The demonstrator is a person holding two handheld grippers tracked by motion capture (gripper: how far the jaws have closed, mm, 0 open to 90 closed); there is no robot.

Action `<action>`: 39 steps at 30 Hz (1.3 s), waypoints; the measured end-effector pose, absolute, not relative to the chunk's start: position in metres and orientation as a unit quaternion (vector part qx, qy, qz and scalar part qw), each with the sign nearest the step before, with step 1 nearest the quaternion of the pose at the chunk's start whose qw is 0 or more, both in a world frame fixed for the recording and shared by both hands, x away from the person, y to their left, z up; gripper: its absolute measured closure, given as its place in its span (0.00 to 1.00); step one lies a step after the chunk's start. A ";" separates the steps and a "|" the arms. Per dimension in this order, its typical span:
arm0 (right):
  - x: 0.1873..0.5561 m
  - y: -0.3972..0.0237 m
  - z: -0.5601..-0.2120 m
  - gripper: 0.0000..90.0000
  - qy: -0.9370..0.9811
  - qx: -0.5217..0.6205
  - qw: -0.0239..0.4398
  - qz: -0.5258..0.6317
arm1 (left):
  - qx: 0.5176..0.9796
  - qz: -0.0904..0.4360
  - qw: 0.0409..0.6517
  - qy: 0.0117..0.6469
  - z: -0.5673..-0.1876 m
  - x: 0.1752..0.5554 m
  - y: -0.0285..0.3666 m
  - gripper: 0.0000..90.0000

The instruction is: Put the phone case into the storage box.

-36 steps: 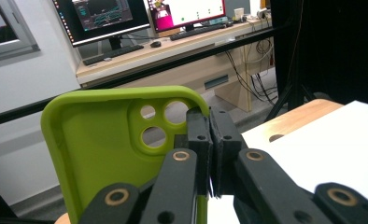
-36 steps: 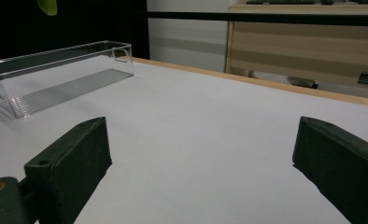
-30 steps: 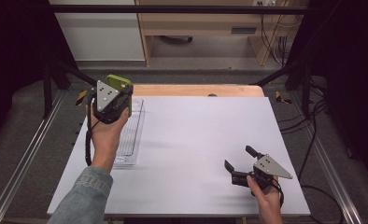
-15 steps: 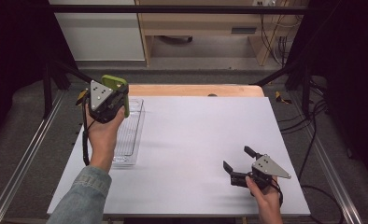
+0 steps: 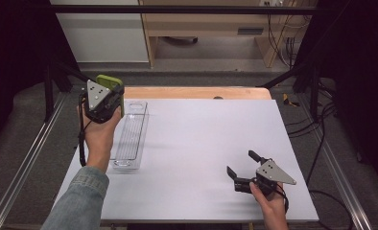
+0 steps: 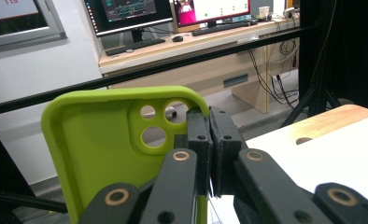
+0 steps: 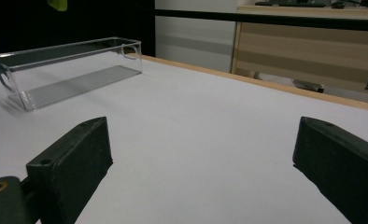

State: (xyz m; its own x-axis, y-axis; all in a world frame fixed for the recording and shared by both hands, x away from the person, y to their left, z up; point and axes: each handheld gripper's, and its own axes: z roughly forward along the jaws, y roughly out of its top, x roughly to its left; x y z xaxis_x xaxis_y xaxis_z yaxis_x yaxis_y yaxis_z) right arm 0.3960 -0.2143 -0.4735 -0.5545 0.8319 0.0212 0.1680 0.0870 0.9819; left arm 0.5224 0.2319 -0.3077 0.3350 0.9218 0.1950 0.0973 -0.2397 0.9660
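Since the earlier frame, the left gripper (image 5: 111, 98) has drifted slightly left above the clear tray (image 5: 129, 136). Its jaws pinch the edge of the phone case (image 6: 102, 140), lime green with three camera holes, upright. The right gripper (image 5: 242, 168) rests open.

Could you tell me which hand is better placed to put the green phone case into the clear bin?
Left. The left gripper already pinches the case, raised beside the bin's far end. The right gripper rests open, well away.

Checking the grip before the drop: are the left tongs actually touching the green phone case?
Touching. In the left gripper view the left tongs are shut on the edge of the green phone case, beside its camera holes.
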 end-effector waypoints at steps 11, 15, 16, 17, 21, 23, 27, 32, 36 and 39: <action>0.396 -0.217 -0.473 0.05 0.673 0.371 0.299 0.565 | 0.645 0.413 0.502 0.401 -0.311 0.529 0.242 0.97; 0.396 -0.218 -0.473 0.05 0.673 0.373 0.301 0.564 | 0.642 0.412 0.510 0.397 -0.313 0.530 0.238 0.97; 0.396 -0.219 -0.473 0.05 0.673 0.374 0.300 0.564 | 0.642 0.413 0.510 0.396 -0.313 0.530 0.237 0.97; 0.396 -0.219 -0.473 0.05 0.672 0.376 0.298 0.564 | 0.642 0.412 0.511 0.396 -0.314 0.530 0.236 0.97; 0.397 -0.220 -0.473 0.05 0.671 0.375 0.296 0.567 | 0.640 0.412 0.511 0.398 -0.315 0.531 0.234 0.97; 0.396 -0.220 -0.473 0.05 0.672 0.374 0.297 0.567 | 0.639 0.411 0.513 0.400 -0.315 0.532 0.233 0.97; 0.397 -0.220 -0.473 0.05 0.672 0.373 0.297 0.566 | 0.641 0.410 0.513 0.398 -0.316 0.533 0.232 0.97; 0.397 -0.220 -0.474 0.05 0.673 0.373 0.298 0.565 | 0.641 0.407 0.512 0.402 -0.319 0.536 0.231 0.97; 0.397 -0.219 -0.474 0.05 0.675 0.372 0.296 0.565 | 0.641 0.405 0.510 0.407 -0.321 0.539 0.232 0.97; 0.397 -0.219 -0.474 0.05 0.677 0.371 0.296 0.563 | 0.635 0.401 0.514 0.415 -0.324 0.542 0.234 0.97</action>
